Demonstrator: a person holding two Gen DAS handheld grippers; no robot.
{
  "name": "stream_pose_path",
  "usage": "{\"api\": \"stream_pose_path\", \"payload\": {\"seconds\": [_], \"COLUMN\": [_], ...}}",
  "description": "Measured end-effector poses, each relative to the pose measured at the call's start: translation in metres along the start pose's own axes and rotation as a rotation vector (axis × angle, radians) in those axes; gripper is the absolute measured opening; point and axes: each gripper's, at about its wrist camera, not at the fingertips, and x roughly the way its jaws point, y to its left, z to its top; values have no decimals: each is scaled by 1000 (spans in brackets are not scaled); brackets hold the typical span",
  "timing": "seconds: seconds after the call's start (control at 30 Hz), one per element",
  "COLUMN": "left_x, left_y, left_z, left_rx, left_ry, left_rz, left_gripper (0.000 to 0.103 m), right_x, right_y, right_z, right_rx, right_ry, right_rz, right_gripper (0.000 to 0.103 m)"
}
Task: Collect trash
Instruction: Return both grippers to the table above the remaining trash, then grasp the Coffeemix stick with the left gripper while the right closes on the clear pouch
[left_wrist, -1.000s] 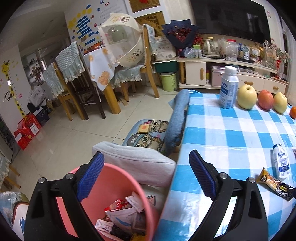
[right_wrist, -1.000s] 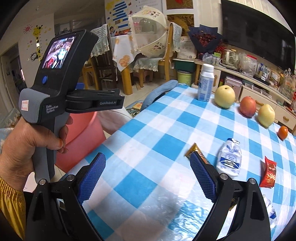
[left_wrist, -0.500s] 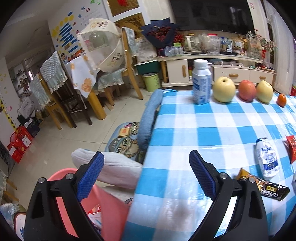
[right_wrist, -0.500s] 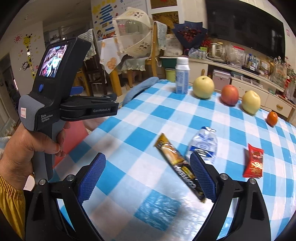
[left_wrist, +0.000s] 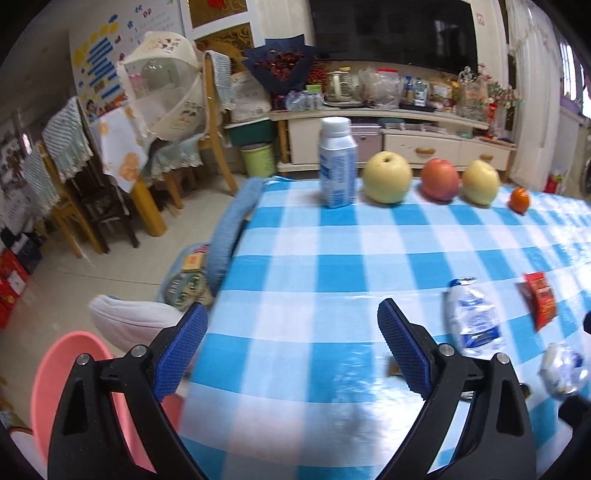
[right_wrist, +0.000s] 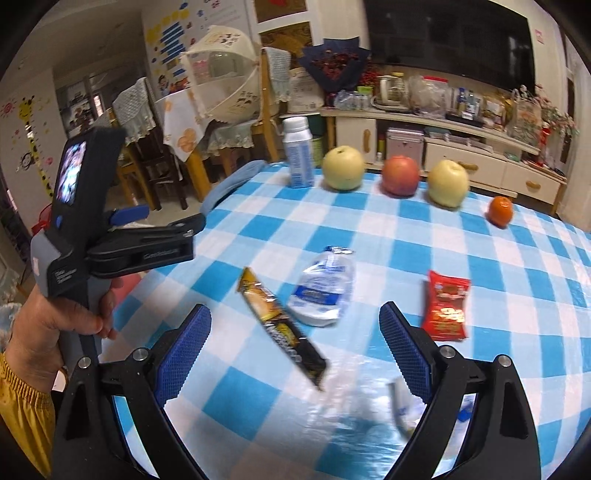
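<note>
The pink bin (left_wrist: 70, 373) sits low at the far left of the left tongs (left_wrist: 291, 347), beside the table edge and partly behind the left arm of those tongs. The left tongs hang over the blue-and-white checked tablecloth (left_wrist: 332, 266) with their jaws spread wide and nothing between them. In the right wrist view a hand (right_wrist: 48, 325) with a yellow sleeve (right_wrist: 22, 421) grips the handle of the left tongs at the left edge of the table.

The right tongs (right_wrist: 295, 350) are also spread wide and hold nothing. Between their blue pads, a little ahead of them, lies a long coffee sachet (right_wrist: 282, 328), slanted, its near end close to the gap's middle. Just beyond it and touching it lies a flattened plastic bottle (right_wrist: 323, 286). Ahead of the right pad, slightly outside it, lies a red snack packet (right_wrist: 445, 304). Low by the right arm of the tongs is a crumpled clear wrapper (right_wrist: 402, 406), blurred and partly hidden.

Far ahead of both tongs, along the table's back edge, stand a white milk bottle (right_wrist: 298, 151), a yellow apple (right_wrist: 342, 168), a red apple (right_wrist: 400, 175), another yellow apple (right_wrist: 448, 182) and a small orange (right_wrist: 500, 210).
</note>
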Motion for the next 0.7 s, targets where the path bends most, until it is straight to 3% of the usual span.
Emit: {"api": "stream_pose_path", "payload": {"seconds": [0.23,0.43,0.53,0.7], "left_x": [4,11,15,30], "left_y": [-18,-34,-45,-54], "left_z": [-4,-13,-19,-34], "left_rx": [-50,-154,-159,-229], "left_ry": [41,118,157,285], "left_rz": [-149,-366,-408,-469], "left_gripper": [94,94,93,93], "right_x": [-13,-15,-12,0], "right_y": [-46,-94,-117,-129], "right_z": [4,0,-7,-22], "right_rx": [55,134,188,227], "right_ry": [-7,35,79,169], "right_rz": [-78,-158,-169,-125], "right_gripper": [92,92,92,92]}}
